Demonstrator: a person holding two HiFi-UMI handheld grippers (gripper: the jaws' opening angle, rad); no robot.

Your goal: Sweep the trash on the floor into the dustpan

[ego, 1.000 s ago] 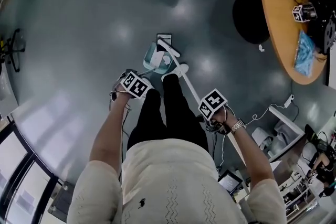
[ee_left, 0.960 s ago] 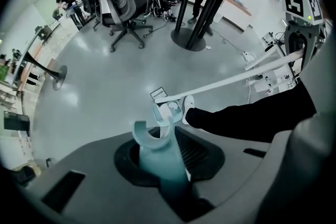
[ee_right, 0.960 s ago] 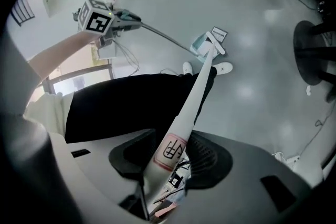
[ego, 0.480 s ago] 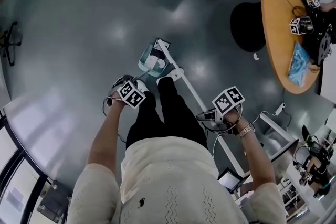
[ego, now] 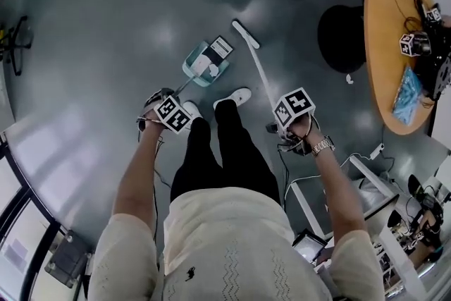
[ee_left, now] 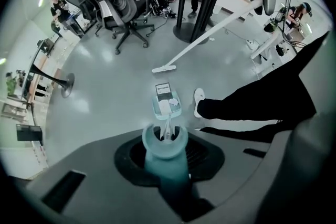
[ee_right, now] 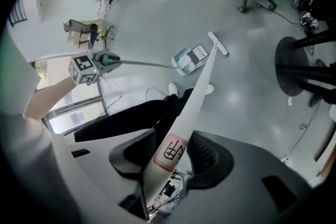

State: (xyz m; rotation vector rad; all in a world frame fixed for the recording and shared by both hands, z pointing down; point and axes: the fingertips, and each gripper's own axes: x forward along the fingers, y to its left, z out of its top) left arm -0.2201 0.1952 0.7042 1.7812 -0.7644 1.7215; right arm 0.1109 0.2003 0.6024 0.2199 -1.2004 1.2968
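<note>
Head view shows one dustpan, one broom.

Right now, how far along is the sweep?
Done: a white wad lies in the dustpan. In hand: left tongs shut on the dustpan handle, right tongs on the broom handle, with the broom head beyond the labelled card, apart from it. Left: that card sits at the pan's mouth, not clearly inside; a pull toward the pan should likely finish it.
</note>
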